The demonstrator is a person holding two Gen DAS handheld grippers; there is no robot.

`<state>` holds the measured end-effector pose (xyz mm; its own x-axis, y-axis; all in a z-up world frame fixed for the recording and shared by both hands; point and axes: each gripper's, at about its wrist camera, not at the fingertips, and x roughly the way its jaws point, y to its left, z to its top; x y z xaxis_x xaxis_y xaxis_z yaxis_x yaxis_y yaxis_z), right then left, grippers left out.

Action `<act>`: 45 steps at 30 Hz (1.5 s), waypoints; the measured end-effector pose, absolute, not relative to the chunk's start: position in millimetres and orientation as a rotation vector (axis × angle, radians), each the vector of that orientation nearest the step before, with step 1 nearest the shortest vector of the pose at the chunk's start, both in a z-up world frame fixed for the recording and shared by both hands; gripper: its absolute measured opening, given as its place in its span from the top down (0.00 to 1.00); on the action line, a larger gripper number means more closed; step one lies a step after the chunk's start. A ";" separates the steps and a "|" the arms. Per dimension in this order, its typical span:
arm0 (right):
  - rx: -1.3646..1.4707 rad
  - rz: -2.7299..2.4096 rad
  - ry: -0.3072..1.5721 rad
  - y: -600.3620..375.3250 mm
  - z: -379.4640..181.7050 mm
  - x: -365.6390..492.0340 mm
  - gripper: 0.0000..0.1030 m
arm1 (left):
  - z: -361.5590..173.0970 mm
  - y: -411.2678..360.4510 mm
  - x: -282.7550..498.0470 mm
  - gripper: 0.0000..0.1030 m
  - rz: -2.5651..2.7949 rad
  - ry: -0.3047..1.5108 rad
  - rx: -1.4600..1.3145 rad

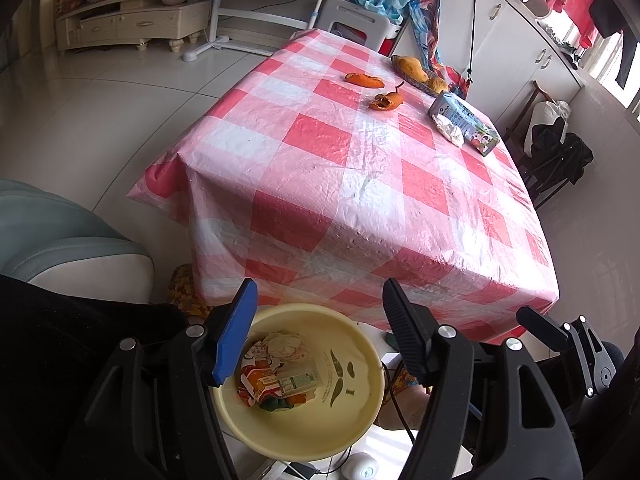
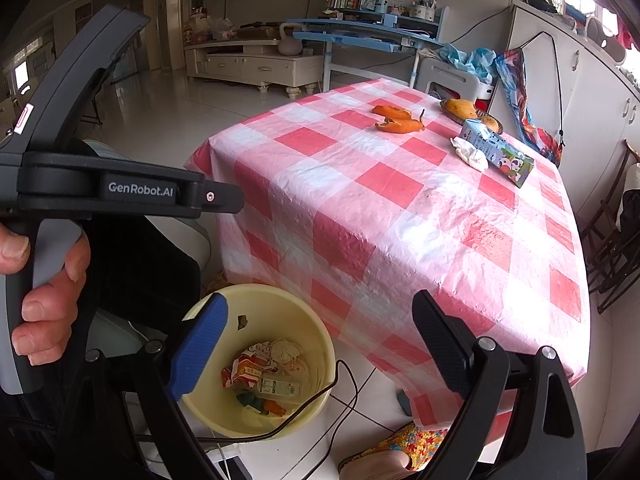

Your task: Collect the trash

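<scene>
A pale yellow bin [image 1: 360, 412] [image 2: 320, 344] stands on the floor at the table's near edge, holding crumpled wrappers [image 1: 276, 372] [image 2: 260, 376]. My left gripper [image 1: 320, 308] is open and empty above the bin. My right gripper [image 2: 320, 328] is open and empty, also by the bin. On the red-checked table [image 1: 360, 200] [image 2: 400, 220] lie two orange peels [image 1: 364, 79] [image 1: 386, 101] [image 2: 392, 111] [image 2: 400, 125], a crumpled white tissue [image 1: 449, 127] [image 2: 470, 154] and a milk carton [image 1: 466, 123] [image 2: 498, 152] on its side.
A dish with mangoes [image 1: 418, 70] [image 2: 464, 110] sits at the table's far side, next to a colourful bag [image 1: 430, 36] [image 2: 520, 92]. A black cable [image 2: 320, 404] runs over the bin's rim. A grey-blue seat [image 1: 60, 236] is on the left, dark chairs [image 2: 612, 240] on the right.
</scene>
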<state>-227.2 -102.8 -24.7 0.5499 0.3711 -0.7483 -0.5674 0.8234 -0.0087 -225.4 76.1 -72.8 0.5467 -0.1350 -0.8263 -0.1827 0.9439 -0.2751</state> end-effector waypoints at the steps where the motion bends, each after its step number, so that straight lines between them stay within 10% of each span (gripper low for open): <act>1: -0.263 0.563 0.816 -102.9 -24.7 -227.2 0.13 | -72.7 76.1 -225.3 0.39 0.029 0.997 -0.351; 25: -0.173 0.535 0.780 -103.3 -9.3 -187.2 0.13 | -12.9 102.4 -95.8 0.36 0.066 0.894 -0.340; 45: -0.120 0.358 0.818 -141.4 -19.7 -19.9 0.15 | -67.0 11.0 80.9 0.36 -0.148 1.053 -0.039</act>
